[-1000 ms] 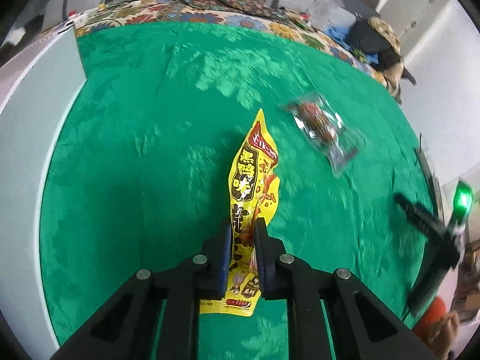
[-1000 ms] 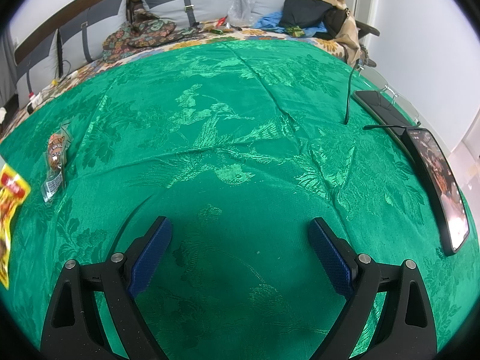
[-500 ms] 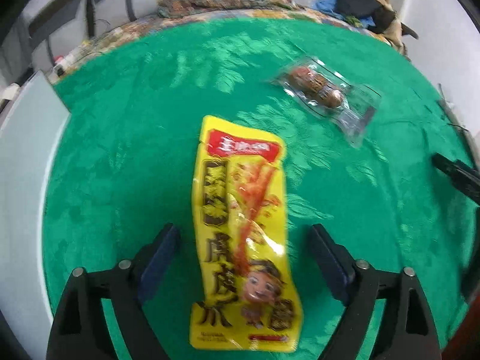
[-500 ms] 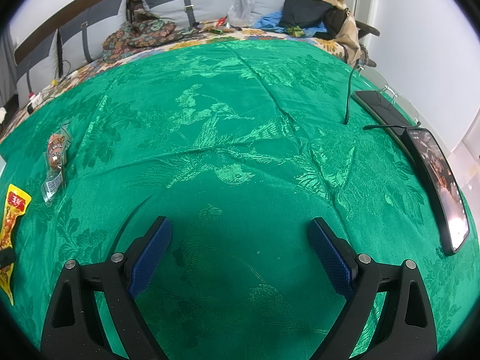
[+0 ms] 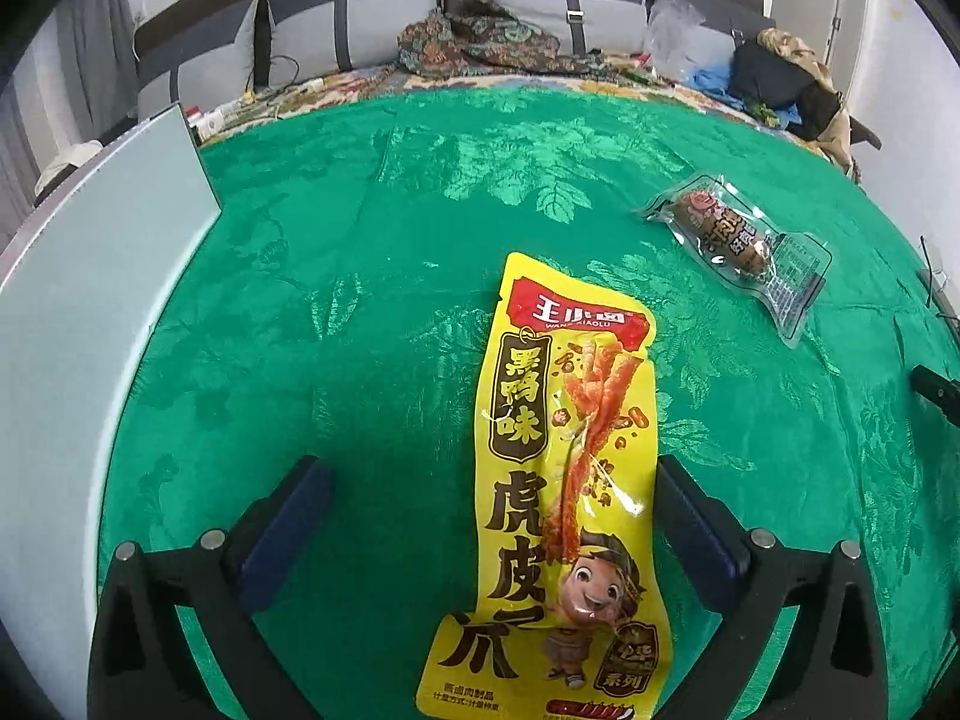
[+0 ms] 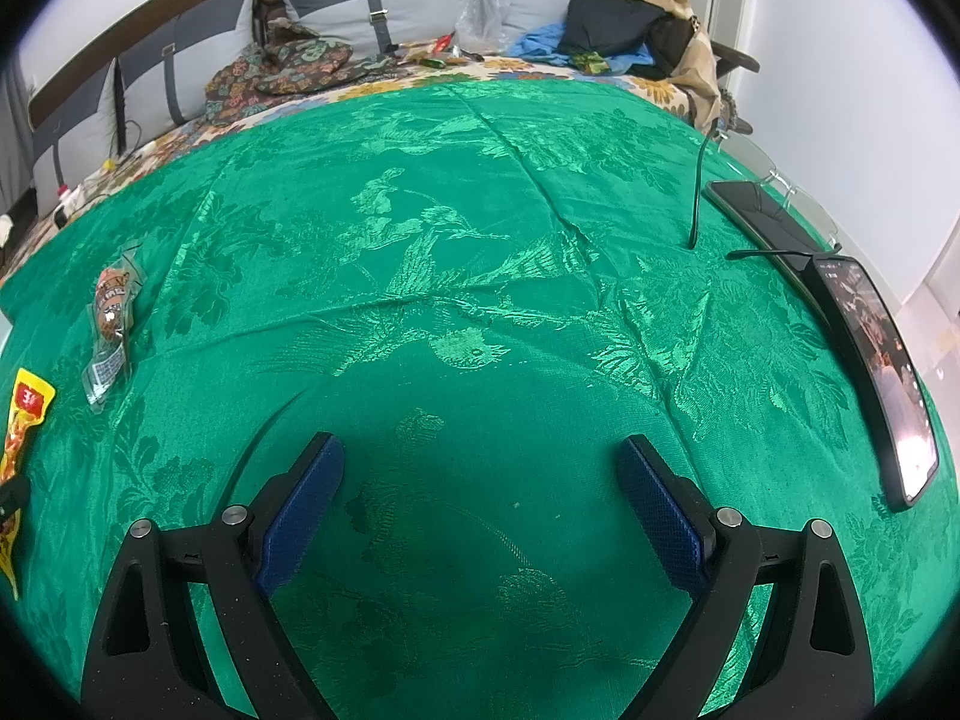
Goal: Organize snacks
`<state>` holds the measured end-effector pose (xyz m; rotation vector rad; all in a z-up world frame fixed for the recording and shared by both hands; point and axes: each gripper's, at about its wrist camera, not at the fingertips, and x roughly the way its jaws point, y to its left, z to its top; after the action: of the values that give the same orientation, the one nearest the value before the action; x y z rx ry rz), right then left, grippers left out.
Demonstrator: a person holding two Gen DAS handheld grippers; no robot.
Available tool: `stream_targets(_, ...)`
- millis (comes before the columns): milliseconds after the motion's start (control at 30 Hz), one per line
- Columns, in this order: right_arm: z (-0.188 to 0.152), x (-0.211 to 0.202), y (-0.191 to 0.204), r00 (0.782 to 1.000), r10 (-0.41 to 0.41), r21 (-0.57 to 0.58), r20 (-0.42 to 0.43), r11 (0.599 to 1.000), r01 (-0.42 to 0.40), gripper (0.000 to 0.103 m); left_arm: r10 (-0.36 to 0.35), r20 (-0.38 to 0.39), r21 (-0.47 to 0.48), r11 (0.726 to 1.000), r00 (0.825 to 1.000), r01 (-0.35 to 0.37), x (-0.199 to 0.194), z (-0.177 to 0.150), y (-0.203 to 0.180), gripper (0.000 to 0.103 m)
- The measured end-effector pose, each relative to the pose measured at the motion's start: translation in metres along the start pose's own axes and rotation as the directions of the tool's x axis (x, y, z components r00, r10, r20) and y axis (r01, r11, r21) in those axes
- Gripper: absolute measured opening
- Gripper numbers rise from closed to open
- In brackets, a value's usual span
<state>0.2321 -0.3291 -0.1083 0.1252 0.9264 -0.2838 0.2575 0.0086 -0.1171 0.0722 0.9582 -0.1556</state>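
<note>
The left tool has just been opening; a yellow snack packet lies flat between its released fingers. The right tool hangs released over the green surface.

A yellow snack packet on the green cloth carries a red banner reading "WANG XIAOLU" under white Chinese characters, with large dark characters "黑鸭味" and "虎皮凤爪" running down its left side. Print on the clear sausage pack, far right, is too small to read.
</note>
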Motion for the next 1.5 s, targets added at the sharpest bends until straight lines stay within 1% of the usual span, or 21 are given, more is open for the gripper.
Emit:
stream_targets(1267,0.0,0.0,0.001,1.0,-0.003,0.001,0.0,1.0,0.003,0.095,-0.002,0.008,-0.005,1.0,1.0,0.002,0.002,0.0,0.0,0.103)
stream_targets(1333,0.004,0.002,0.001,1.0,0.0,0.005,-0.015,1.0,0.0,0.095,-0.003,0.008,-0.005,1.0,1.0,0.003,0.002,0.0,0.001,0.103)
stream_targets(1367,0.008,0.002,0.002,0.999,0.021,0.009,-0.037,1.0,-0.021,0.094,-0.003,0.008,-0.005,1.0,1.0,0.003,0.002,0.0,0.0,0.103)
stream_targets(1400,0.015,-0.001,0.005,0.993,0.11,0.027,-0.051,0.994,-0.109,0.094,-0.003,0.008,-0.005,1.0,1.0,0.003,0.002,0.0,0.0,0.103)
stream_targets(1433,0.019,-0.007,0.008,0.983,0.181,0.04,-0.035,0.983,-0.179,0.093,-0.002,0.008,-0.005,1.0,1.0,0.002,0.002,0.0,0.0,0.103)
stream_targets(1467,0.029,-0.02,0.019,0.963,0.269,0.034,0.013,0.962,-0.269,0.093,-0.002,0.008,-0.005,1.0,1.0,0.002,0.002,0.0,0.001,0.103)
stream_targets(1500,0.037,-0.028,0.029,0.951,0.306,0.004,0.04,0.952,-0.307,0.093,-0.003,0.008,-0.005,1.0,1.0,0.003,0.002,0.0,0.0,0.103)
